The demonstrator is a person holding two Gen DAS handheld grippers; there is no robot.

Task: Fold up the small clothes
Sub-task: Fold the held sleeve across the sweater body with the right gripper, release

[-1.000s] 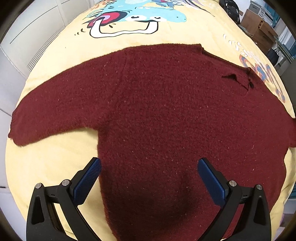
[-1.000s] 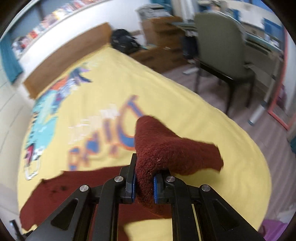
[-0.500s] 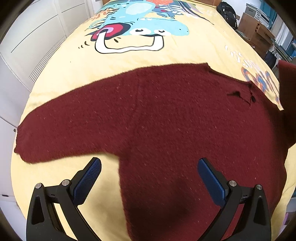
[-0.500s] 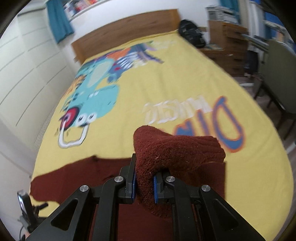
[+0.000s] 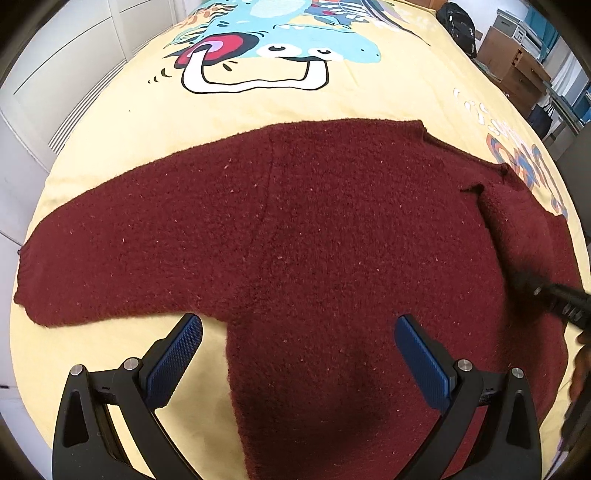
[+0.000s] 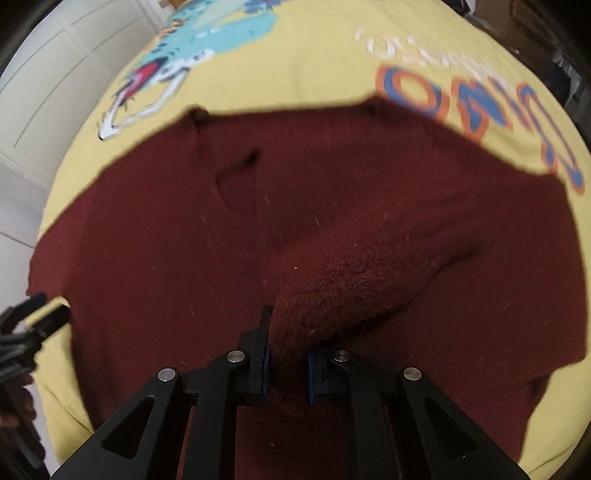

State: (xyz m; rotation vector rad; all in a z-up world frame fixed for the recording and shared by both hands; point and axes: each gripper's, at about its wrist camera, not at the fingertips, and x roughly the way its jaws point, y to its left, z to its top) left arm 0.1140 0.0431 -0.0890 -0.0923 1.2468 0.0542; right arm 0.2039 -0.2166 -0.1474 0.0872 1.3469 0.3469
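Note:
A dark red knit sweater [image 5: 314, 229] lies flat on the yellow bedspread [image 5: 332, 99], its left sleeve [image 5: 92, 258] stretched out to the left. My left gripper [image 5: 297, 354] is open and empty, hovering above the sweater's lower body. My right gripper [image 6: 288, 369] is shut on the right sleeve [image 6: 351, 280], which is folded over onto the sweater's body. The right gripper also shows at the right edge of the left wrist view [image 5: 554, 295]. The left gripper shows at the left edge of the right wrist view [image 6: 33, 325].
The bedspread carries a cartoon print [image 5: 266, 48] and orange-blue letters [image 6: 461, 99]. White cupboard doors [image 5: 55, 74] stand along the bed's left side. Cardboard boxes [image 5: 517, 59] and a black bag [image 5: 458, 26] stand at the far right.
My right gripper has carried the right sleeve leftward and down over the sweater's body. My left gripper has pulled back a little, staying open.

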